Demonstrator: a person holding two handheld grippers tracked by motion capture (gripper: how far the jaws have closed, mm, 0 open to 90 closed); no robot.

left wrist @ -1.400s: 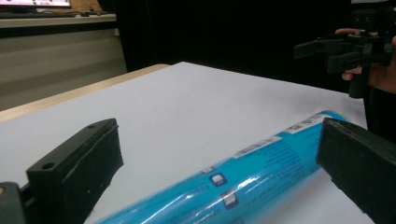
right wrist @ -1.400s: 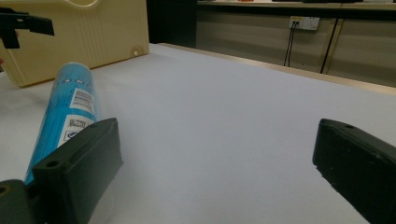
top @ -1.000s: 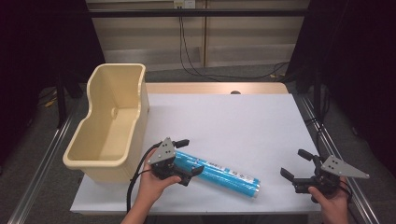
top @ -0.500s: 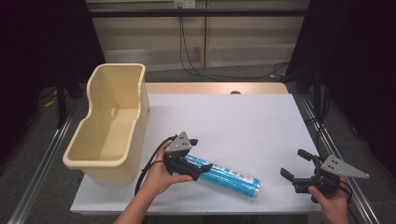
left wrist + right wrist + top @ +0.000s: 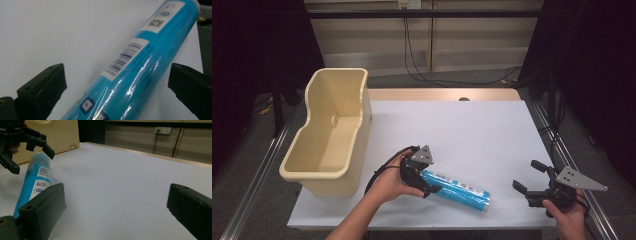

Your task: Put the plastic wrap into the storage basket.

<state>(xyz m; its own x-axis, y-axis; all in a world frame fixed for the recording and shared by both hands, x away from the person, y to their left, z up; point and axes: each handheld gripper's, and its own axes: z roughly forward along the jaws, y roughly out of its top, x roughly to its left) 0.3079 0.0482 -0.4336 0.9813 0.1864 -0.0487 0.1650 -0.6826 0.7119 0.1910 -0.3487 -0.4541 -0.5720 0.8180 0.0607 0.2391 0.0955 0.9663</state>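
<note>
The blue tube (image 5: 455, 188) lies flat on the white table (image 5: 472, 130), near the front edge and a little left of centre, its length running from near left to near right, and the left gripper (image 5: 424, 185) is set over its left end with the jaws spread wide on either side and neither pad touching the wrap, as the left gripper view shows with the tube (image 5: 130, 75) running up between them. The likeliest trouble, as I judge it, is the round, glossy plastic skin: closed off-centre or near the very end, the pads could squeeze the tube out sideways or send it rolling toward the table's near edge, and a grip so far from its middle may let the long free end sag or swing on lifting. If it is bound for the cream bin (image 5: 329, 135) at the far left, the tall wall could catch that trailing end. The right gripper (image 5: 532, 187) rests near the front right corner, jaws wide apart and empty, well clear of the tube, so it offers no steadying. As to writing, there is a barcode on a white label, a small square snowflake-like symbol, and further white labels toward the far end, but their print is too blurred to read; no brand name can be made out.
</note>
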